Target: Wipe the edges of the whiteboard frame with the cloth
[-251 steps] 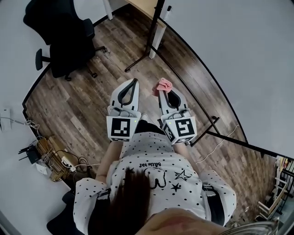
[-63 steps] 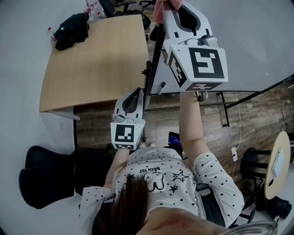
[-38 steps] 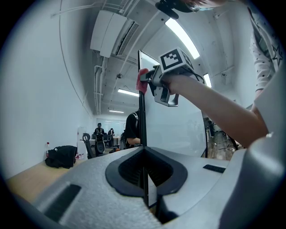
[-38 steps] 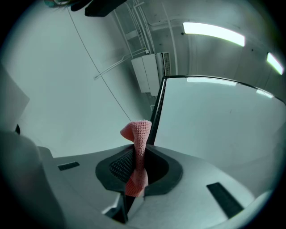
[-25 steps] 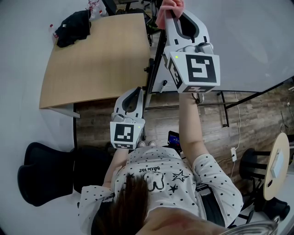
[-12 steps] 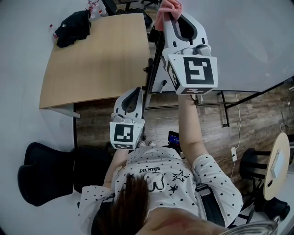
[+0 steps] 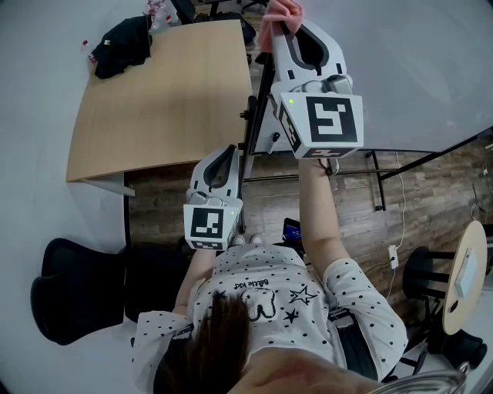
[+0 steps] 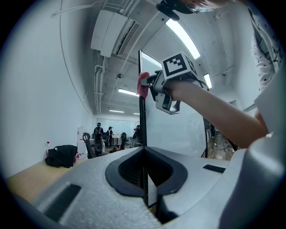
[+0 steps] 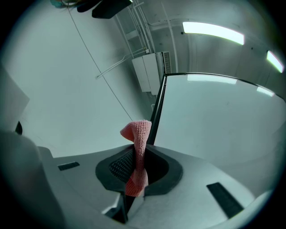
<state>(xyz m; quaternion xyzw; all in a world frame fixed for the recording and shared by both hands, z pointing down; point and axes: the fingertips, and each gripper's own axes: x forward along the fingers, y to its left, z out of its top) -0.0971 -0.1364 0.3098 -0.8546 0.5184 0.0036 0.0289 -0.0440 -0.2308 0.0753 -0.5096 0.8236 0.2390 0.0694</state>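
Observation:
My right gripper (image 7: 286, 25) is raised high and shut on a pink cloth (image 7: 279, 15). The cloth sits against the black left edge of the whiteboard frame (image 7: 260, 100), near the top of the head view. In the right gripper view the cloth (image 9: 138, 147) stands twisted between the jaws, beside the frame (image 9: 159, 105) and the white board surface (image 9: 214, 120). My left gripper (image 7: 226, 152) hangs low by the board's stand, shut and empty. In the left gripper view the frame edge (image 8: 142, 116) runs straight up ahead of the left gripper (image 8: 144, 156), with the cloth (image 8: 143, 84) pressed to it.
A wooden desk (image 7: 162, 92) with a black bundle (image 7: 123, 46) stands left of the board. A black office chair (image 7: 77, 292) is at lower left, a round side table (image 7: 466, 277) at right. Stand legs and cables cross the wood floor (image 7: 362, 208). People stand far off (image 8: 97, 133).
Ten seconds ago both grippers hung low over the floor. The right gripper has since risen with the cloth to the board's left edge; in the last second it shifted only slightly. The left gripper is still.

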